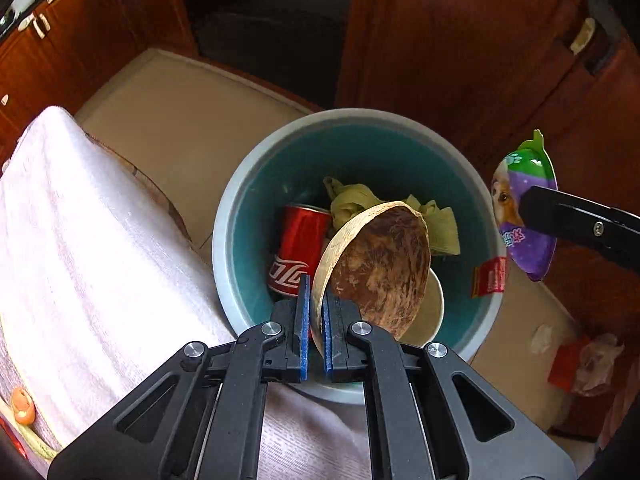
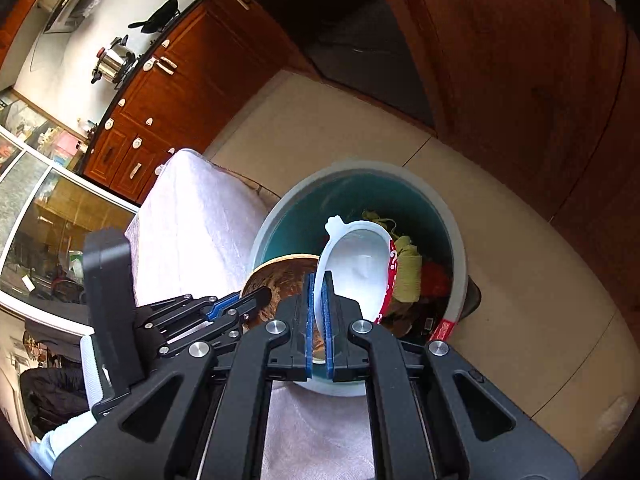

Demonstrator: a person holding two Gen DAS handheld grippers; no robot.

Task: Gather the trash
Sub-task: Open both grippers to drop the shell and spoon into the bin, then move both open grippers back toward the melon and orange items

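A teal trash bin with a pale rim [image 1: 230,216] stands on the floor and holds a red cola can [image 1: 298,248], crumpled yellow-green wrappers [image 1: 438,222] and a white cup [image 1: 432,316]. My left gripper [image 1: 315,290] is shut on the rim of a brown-stained paper bowl [image 1: 380,264], tilted over the bin. My right gripper [image 2: 318,280] is shut on the edge of a white plastic snack tray [image 2: 360,264] above the bin [image 2: 456,232]. In the left wrist view this tray shows its purple-green puppy lid [image 1: 528,216] beside the bin's right rim. The bowl [image 2: 280,276] and left gripper [image 2: 260,294] appear at left.
A white towel-covered surface [image 1: 80,240] lies just left of the bin, with an orange peel [image 1: 22,406] at its near edge. Red wrapper and tissue litter [image 1: 580,364] sits on the floor at the right. Wooden cabinets [image 1: 460,40] stand behind the bin.
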